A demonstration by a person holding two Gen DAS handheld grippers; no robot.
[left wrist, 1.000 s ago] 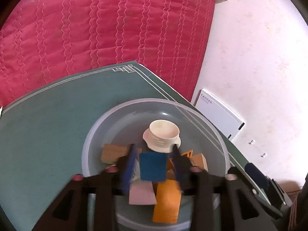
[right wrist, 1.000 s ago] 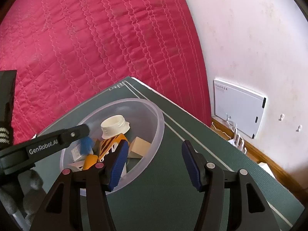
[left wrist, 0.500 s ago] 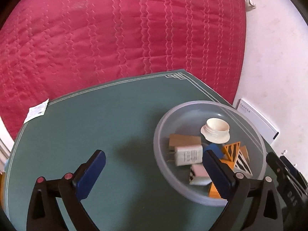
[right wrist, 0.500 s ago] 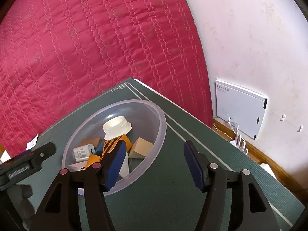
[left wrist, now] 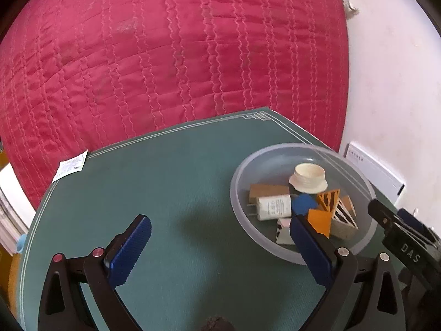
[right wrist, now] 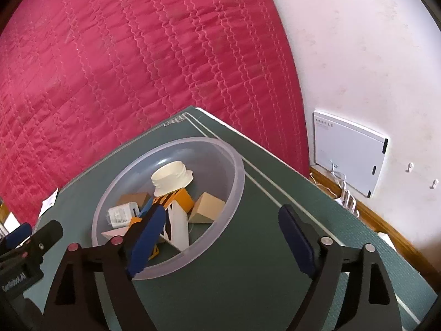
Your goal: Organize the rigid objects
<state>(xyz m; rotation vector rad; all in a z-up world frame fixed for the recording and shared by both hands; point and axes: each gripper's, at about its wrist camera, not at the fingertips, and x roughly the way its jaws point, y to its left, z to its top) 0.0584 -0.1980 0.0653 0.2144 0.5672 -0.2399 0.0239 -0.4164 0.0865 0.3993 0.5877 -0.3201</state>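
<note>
Left wrist view: the left gripper (left wrist: 217, 237) is hanging spread wide over the green mat (left wrist: 171, 182), grasping nothing. The bowl (left wrist: 239, 171) is sitting to its right, holding a cream cap (left wrist: 308, 178), a white cylinder (left wrist: 273, 207) and blocks (left wrist: 319, 219).

Right wrist view: the right gripper (right wrist: 222, 237) is opening, nothing between its jaws, its left finger (right wrist: 146, 241) overlapping the bowl's (right wrist: 239, 171) near rim. The cap (right wrist: 172, 178) is lying inside.

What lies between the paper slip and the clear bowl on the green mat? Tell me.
Nothing: in the left wrist view, only bare green mat stretches between the paper slip at the mat's left edge and the clear bowl.
</note>
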